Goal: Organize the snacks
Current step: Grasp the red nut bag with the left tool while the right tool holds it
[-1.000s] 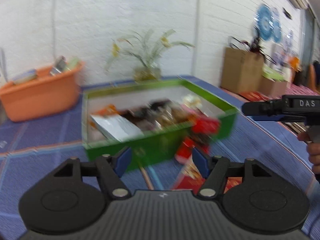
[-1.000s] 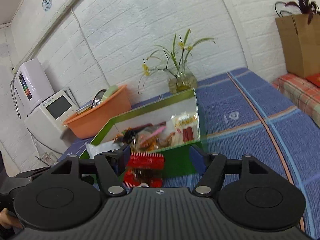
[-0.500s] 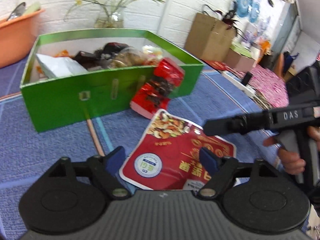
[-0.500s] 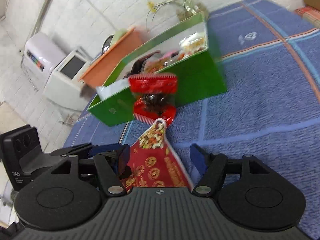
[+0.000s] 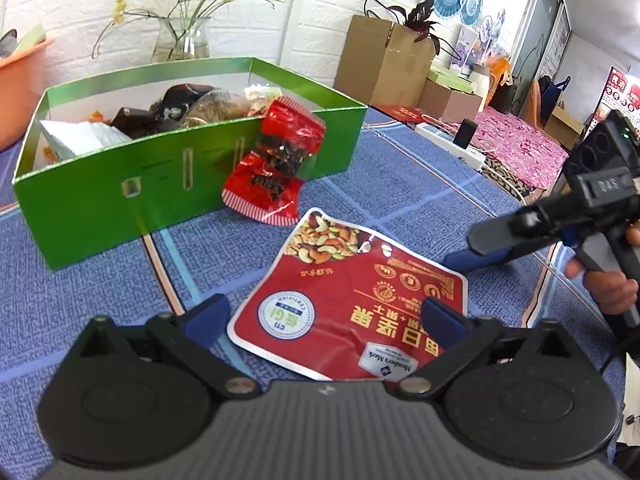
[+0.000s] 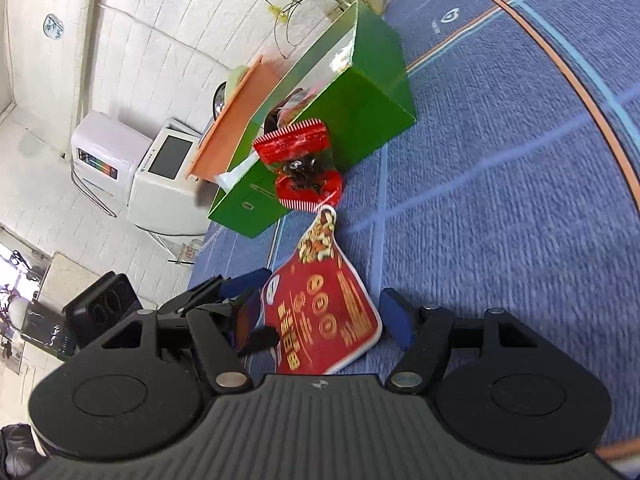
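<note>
Nearest: both grippers, left [image 5: 324, 316] and right [image 6: 322, 318], spread wide over nut pouch [image 5: 352, 300], flat on cloth. Beyond, red pack [image 5: 276, 164] leaning outside green box [image 5: 100, 200]; other snacks already boxed. Two left.

The near edge of the red nut pouch [image 5: 352, 308] is hidden behind the left tool's body at 6 o'clock. In the green box [image 5: 100, 196], the snacks sit half concealed by its front wall (labels too small to read). The orange tub [image 5: 16, 80] is cut off at 9 o'clock.
</note>
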